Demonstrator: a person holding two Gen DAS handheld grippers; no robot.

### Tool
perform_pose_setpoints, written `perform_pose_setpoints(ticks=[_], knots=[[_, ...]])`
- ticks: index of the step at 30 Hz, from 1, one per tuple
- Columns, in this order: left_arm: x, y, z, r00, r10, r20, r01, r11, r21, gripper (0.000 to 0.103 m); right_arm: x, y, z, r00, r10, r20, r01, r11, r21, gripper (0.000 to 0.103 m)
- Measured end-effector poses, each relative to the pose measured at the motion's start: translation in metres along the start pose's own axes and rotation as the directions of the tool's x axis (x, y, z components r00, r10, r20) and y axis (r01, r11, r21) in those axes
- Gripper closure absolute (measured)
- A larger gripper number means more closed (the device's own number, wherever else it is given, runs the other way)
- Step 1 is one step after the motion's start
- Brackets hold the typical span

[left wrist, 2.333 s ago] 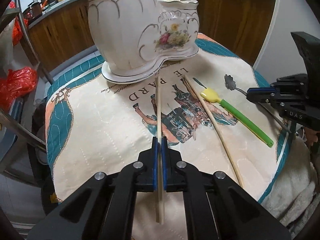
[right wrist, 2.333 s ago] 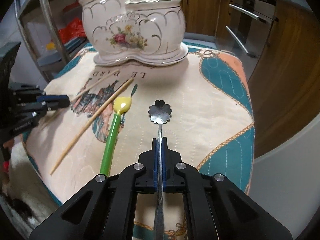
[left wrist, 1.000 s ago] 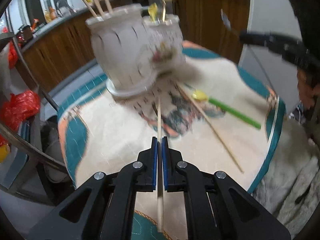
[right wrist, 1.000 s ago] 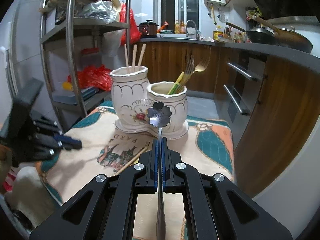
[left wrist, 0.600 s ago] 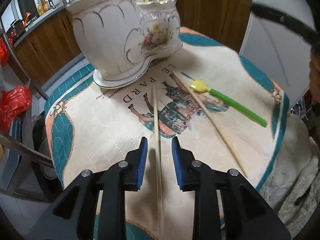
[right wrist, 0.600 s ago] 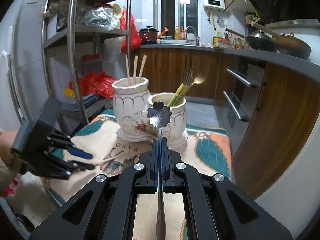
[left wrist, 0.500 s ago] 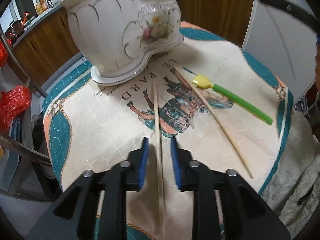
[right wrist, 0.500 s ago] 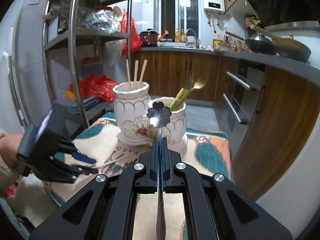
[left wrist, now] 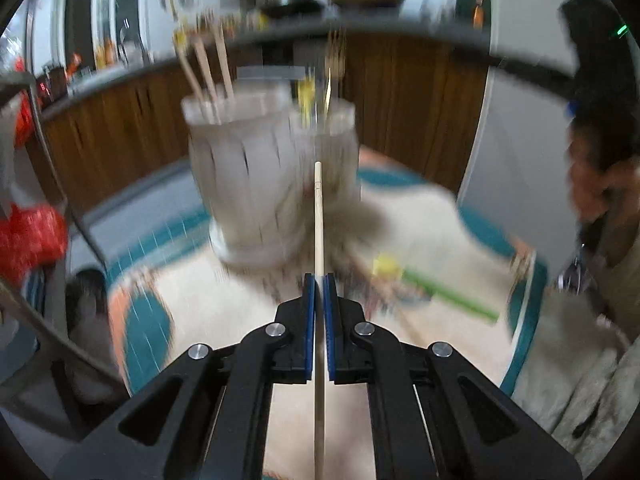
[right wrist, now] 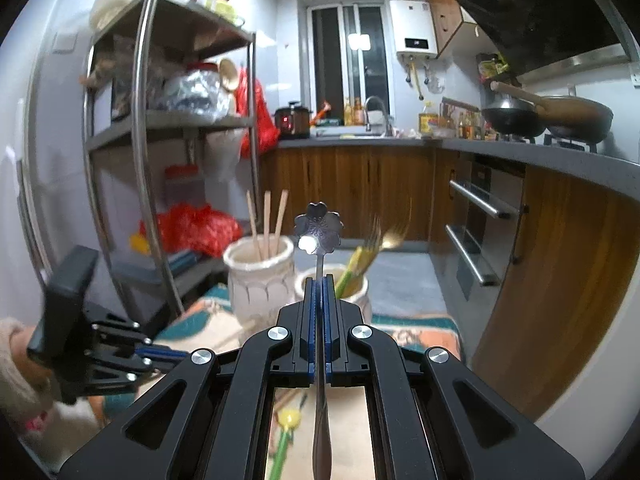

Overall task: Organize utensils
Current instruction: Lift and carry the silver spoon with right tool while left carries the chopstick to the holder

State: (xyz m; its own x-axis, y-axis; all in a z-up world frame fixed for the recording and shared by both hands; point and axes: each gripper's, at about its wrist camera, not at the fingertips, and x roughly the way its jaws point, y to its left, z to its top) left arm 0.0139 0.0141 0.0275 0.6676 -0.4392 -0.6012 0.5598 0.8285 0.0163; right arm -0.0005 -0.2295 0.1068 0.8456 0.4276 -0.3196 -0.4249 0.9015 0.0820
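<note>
the left gripper [left wrist: 319, 276], jaws just closed on a light, stiff, slippery wooden chopstick [left wrist: 318, 216] at centre frame, pinches it mid-length, while the right gripper [right wrist: 319, 278] clamps a thin metal flower spoon [right wrist: 319, 227] by its handle.

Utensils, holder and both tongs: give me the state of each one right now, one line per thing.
Left tongs: shut on the chopstick.
Chopstick: held, lifted off the cloth, tip toward the holder.
Right tongs: shut on the flower spoon.
Flower spoon: held by its handle, bowl up.
Holder: upright; chopsticks in the tall cup, forks in the short one.
Green spoon: lying on the cloth.
</note>
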Motion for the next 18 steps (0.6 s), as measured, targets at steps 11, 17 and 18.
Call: perform_pose_setpoints(ticks=[11, 17, 18], knots=[[-0.027, 0.044, 0.083, 0.926, 0.046, 0.376, 0.032, 0.980, -0.199, 0.099, 0.050, -0.009, 0.048, 0.996, 0.050, 0.079, -0.057, 0.994, 0.094, 0.099], [-0.009, 0.066, 0.117, 0.858, 0.130, 0.497, 0.027, 0.955, -0.296, 0.099, 0.078, -0.016, 0.068, 0.985, 0.018, 0.170, -0.043, 0.988, 0.145, 0.099], [-0.006, 0.066, 0.118, 0.851, 0.136, 0.507, 0.027, 0.953, -0.301, 0.099, 0.081, -0.018, 0.069, 0.984, 0.012, 0.179, -0.040, 0.988, 0.152, 0.099]])
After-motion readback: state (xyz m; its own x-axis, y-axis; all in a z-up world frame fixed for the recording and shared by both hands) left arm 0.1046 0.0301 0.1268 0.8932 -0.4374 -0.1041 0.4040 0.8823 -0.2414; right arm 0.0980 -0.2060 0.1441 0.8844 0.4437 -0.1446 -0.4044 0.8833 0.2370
